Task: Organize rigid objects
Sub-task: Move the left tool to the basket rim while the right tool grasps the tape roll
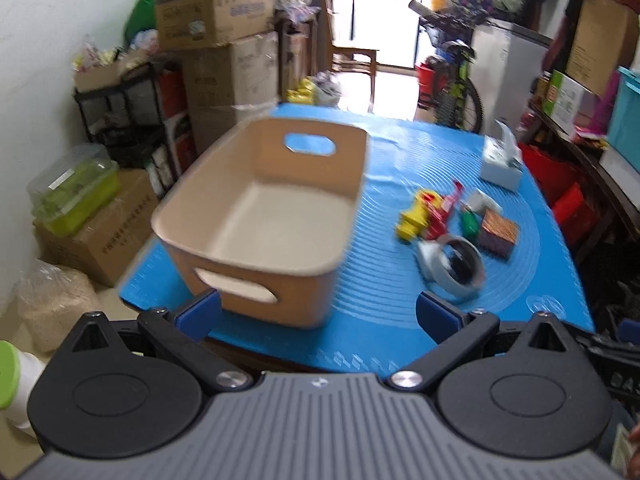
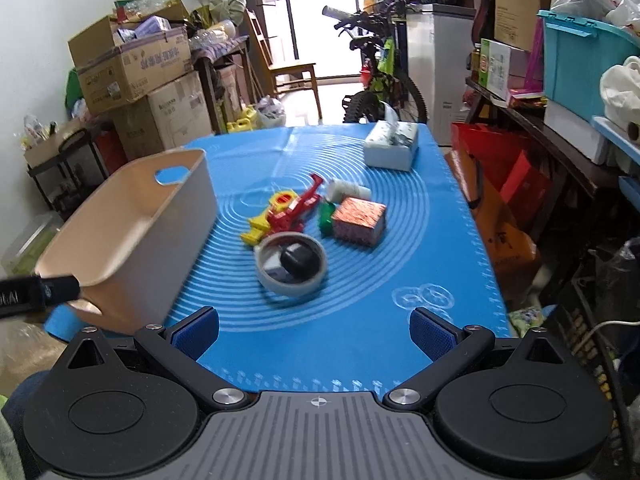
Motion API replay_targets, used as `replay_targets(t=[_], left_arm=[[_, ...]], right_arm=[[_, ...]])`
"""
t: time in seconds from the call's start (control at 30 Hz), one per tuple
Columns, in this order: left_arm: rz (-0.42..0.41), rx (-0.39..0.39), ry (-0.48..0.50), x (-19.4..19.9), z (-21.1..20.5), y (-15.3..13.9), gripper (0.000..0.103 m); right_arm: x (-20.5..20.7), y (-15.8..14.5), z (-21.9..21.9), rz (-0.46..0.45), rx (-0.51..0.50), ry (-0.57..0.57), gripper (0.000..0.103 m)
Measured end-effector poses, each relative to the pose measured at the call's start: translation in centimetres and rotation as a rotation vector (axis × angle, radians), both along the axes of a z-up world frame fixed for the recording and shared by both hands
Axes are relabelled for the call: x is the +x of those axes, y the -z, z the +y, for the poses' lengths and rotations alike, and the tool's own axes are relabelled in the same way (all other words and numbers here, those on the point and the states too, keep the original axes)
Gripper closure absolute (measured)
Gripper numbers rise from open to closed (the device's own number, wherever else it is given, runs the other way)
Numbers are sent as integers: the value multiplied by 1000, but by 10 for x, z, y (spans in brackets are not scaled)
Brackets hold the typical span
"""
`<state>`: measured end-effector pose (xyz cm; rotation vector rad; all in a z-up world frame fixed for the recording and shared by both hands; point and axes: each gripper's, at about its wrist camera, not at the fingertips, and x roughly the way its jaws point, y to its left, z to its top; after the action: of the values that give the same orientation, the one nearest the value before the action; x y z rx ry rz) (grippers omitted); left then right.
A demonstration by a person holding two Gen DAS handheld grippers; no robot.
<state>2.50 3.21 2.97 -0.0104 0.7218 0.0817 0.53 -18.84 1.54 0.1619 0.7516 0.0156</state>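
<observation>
An empty beige bin (image 1: 260,216) with handle cut-outs stands on the blue mat (image 1: 380,304), at the left in the right wrist view (image 2: 132,232). Beside it lies a cluster: a grey tape roll (image 2: 291,264) around a black round object (image 2: 297,261), a yellow toy (image 2: 266,220), a red toy (image 2: 298,210), a green piece (image 2: 326,216), a patterned box (image 2: 360,220) and a white cylinder (image 2: 346,191). The cluster shows right of the bin in the left wrist view (image 1: 456,224). My left gripper (image 1: 318,314) is open and empty in front of the bin. My right gripper (image 2: 314,332) is open and empty, short of the tape roll.
A tissue box (image 2: 392,146) sits at the mat's far end. Cardboard boxes (image 2: 132,64) and a black shelf stand left of the table. A bicycle (image 2: 380,80), a white cabinet and crowded shelves (image 2: 560,100) stand behind and to the right.
</observation>
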Motion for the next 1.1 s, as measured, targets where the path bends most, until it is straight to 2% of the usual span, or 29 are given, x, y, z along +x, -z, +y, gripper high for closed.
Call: replay_targets(t=[0.17,0.37,0.6,0.67,0.7,0.93,1.0,1.1], left_arm=[[-30,83,-73,24,22,-16,1],[28,108,-91,64,60,-14,2],[121,117,-97,115,92,6,3],[138,117,-106,126,99,12,8],[153,113,-110,132,103,15,16],[231,44,-177,163,132,31,17],[254,48,-191,170,133,36,17],[277,84,-171,176,132,43,30]], right_arm=[[23,-3,15,-13,2,-40,2],[60,8,30,5,-3,-69,2],[118,36,30,72,16,-69,2],[131,46,29,91,14,-74,2],[138,52,28,106,10,-74,2],[159,86,26,178,-19,-41,2],[162,90,25,192,-13,-44,2],[164,90,25,186,-16,-63,3]])
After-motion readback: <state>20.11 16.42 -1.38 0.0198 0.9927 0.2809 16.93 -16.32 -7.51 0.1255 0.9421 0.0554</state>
